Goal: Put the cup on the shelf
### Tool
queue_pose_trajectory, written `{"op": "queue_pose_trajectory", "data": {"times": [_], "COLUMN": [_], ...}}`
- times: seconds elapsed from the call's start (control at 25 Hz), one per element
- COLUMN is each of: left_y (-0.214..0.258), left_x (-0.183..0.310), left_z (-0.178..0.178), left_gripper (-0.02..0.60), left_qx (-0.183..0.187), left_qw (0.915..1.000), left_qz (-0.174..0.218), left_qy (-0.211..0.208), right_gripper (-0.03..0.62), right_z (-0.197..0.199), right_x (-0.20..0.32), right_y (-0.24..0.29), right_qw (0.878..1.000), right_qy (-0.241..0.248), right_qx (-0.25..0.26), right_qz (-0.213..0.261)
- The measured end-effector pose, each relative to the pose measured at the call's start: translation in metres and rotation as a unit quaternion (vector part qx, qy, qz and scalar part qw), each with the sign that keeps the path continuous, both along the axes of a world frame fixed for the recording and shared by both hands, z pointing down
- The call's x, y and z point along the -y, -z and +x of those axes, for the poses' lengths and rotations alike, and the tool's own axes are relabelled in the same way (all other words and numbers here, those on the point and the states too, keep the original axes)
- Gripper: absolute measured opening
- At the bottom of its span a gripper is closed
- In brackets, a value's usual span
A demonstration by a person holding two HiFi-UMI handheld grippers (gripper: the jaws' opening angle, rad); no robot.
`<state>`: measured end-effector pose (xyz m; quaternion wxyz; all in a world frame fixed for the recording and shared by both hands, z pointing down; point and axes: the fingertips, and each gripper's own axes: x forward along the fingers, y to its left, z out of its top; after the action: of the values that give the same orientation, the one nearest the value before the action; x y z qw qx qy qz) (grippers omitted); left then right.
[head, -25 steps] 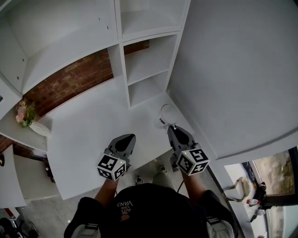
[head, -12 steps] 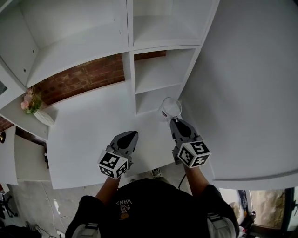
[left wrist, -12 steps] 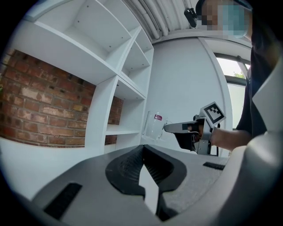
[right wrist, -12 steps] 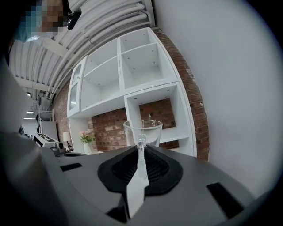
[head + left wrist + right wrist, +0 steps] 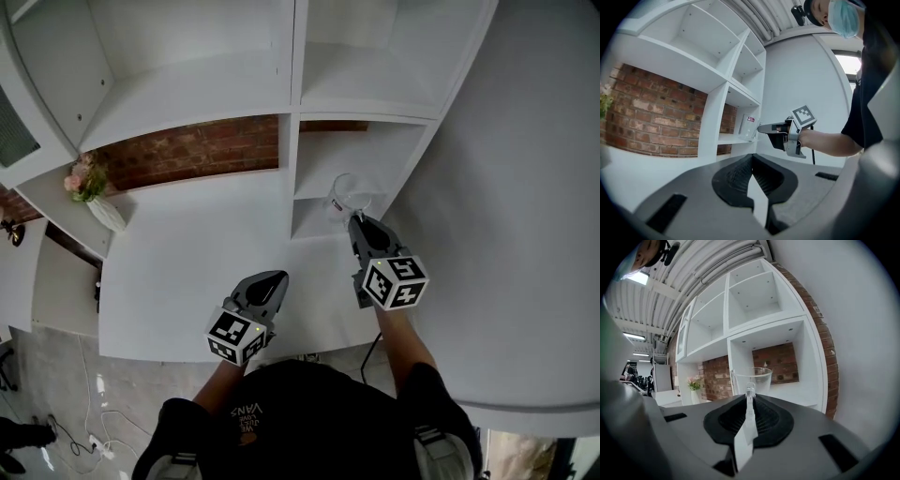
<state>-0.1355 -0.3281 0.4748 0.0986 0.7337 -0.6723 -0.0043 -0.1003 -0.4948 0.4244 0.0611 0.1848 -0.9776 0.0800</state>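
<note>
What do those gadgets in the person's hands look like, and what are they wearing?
The left gripper and right gripper are grey bodies tapering to dark ribbed pads, each with a cube of black-and-white square markers at the back. A black cable trails from the right one. The person wears a black short-sleeved shirt.

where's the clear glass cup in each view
Head view: clear glass cup at centre right, at the tip of the right claw, before the low shelf opening.
Left gripper view: centre, small, beside the shelf edge, held out on the right claw.
Right gripper view: centre, just above the shut claw.
Shared landmark: red brick wall behind the shelves.
</note>
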Motion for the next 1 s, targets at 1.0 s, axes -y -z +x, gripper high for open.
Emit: {"op": "queue_pose_trajectory", "data": {"times": [1.0], "left_y": [0.0], "left_x": [-0.001], "left_z": [-0.021], "left_gripper": [0.008], "left_qx": [0.004], "left_qw": [0.998], "left_qz": [-0.005], "left_qy": [0.063], "right_gripper": [0.031], "right_z": [-0.07], "right_x": [0.058], "right_y": [-0.009], "right_qw": [0.996], "right_qy": [0.016], "right_qx": [-0.077], "right_qz": [0.043]}}
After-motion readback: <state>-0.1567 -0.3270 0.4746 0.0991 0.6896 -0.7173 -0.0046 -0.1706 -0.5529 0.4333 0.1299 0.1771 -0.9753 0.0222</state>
